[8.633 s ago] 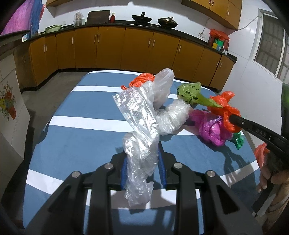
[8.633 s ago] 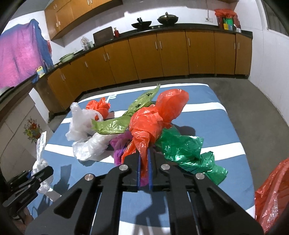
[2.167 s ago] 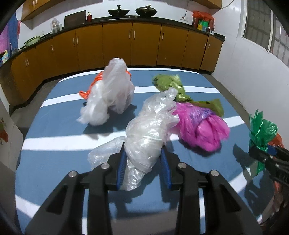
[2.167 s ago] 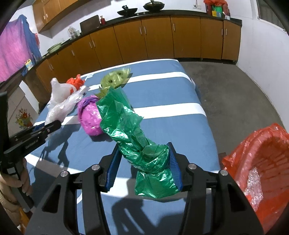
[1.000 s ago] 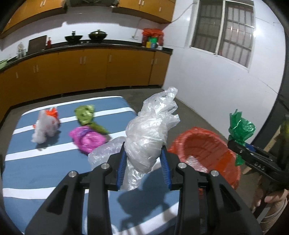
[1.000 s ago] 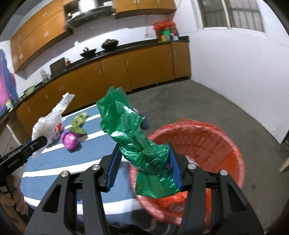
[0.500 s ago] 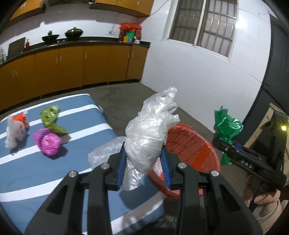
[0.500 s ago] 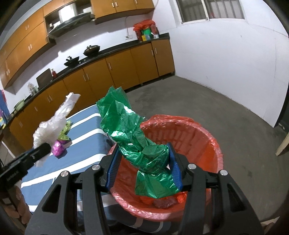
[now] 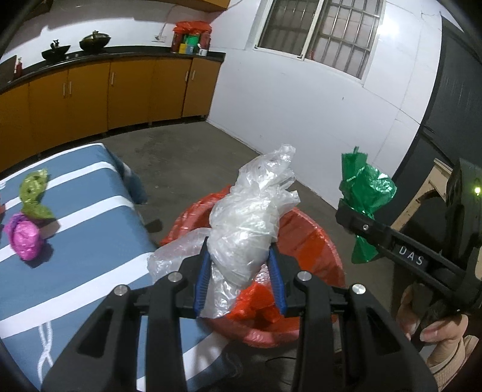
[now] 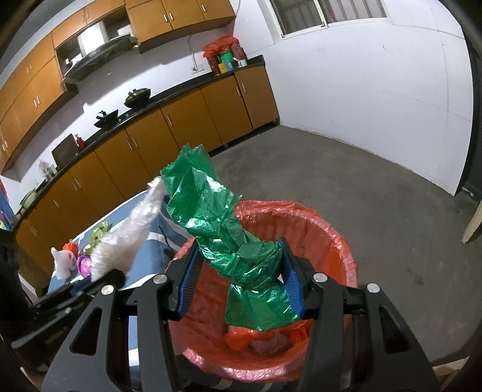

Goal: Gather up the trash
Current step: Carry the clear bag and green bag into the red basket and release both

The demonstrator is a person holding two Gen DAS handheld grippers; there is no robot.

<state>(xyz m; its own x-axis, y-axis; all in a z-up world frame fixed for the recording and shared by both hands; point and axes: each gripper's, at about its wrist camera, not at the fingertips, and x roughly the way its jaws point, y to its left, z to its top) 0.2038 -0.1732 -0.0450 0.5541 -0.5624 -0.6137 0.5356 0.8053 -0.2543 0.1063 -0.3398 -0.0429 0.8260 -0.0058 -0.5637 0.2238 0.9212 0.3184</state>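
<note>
A home kitchen: orange-brown cabinets [image 10: 168, 132] run under a black counter [image 9: 120, 55] carrying woks [image 9: 95, 39], wall cupboards [image 10: 177, 13] and a range hood [image 10: 96, 36] above, a barred window [image 9: 325, 33], concrete floor [image 10: 346, 187].

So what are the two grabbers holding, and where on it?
The left gripper pinches a clear plastic bag around its lower bunched middle. The right gripper pinches a green plastic bag near its lower end.

Both wrist views look forward and downward, close over the red-lined bin [image 9: 313, 241] [image 10: 325, 229]; each also catches the other claw, the blue striped bed [image 9: 75, 241] [image 10: 141, 262] and the kitchen cabinets [image 9: 90, 90] [image 10: 180, 132]
</note>
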